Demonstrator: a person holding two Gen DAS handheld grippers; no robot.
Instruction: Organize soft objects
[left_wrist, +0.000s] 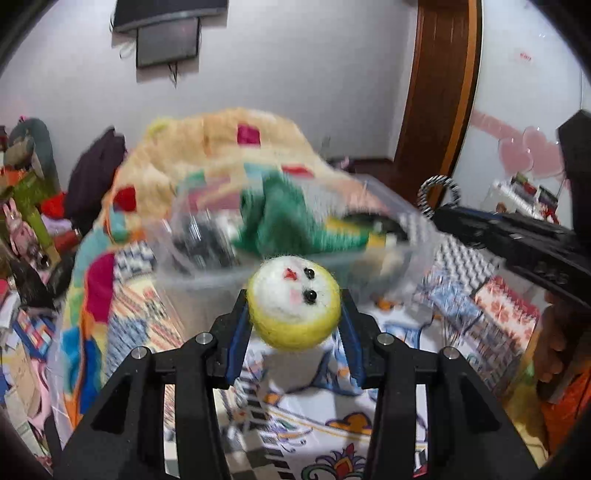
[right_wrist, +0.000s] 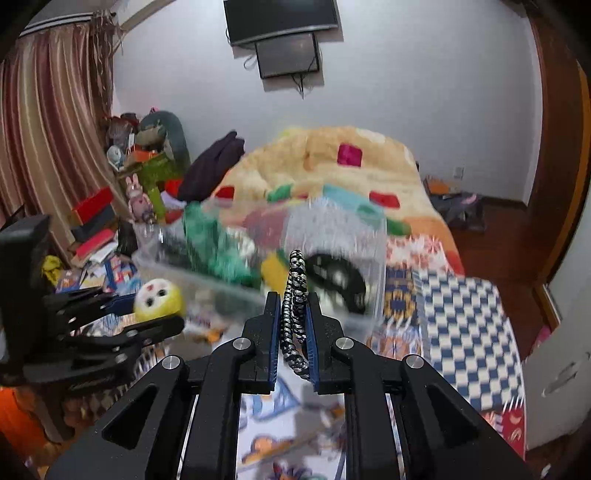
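1. White walls, a wall-mounted screen (right_wrist: 282, 16) and a striped curtain (right_wrist: 48, 122) frame a cluttered bedroom.
2. Patterned quilts cover the bed (right_wrist: 469, 295), with a fluffy yellow blanket (right_wrist: 332, 162) heaped at its far end.
3. On the bed sits a clear plastic bin (left_wrist: 207, 284), blurred in both views. It already contains soft things: a green cloth (left_wrist: 280, 221), something dark, and yellow pieces I cannot identify.
4. Left tongs (left_wrist: 295, 314) are clenched on a felt ball (left_wrist: 294, 302), yellow with a white face, held just short of the bin's near wall and above the bed.
5. Right tongs (right_wrist: 293, 321) are pinched on a black-and-white braided ring (right_wrist: 294, 291), seen edge-on in the right view and as a loop in the left. It is also lifted, near the bin's near edge.
6. My judgement: sorting is well under way. Several items are binned, these two are in transit, and what remains is dropping each in. Whether more loose soft items wait elsewhere on the bed, I cannot tell.
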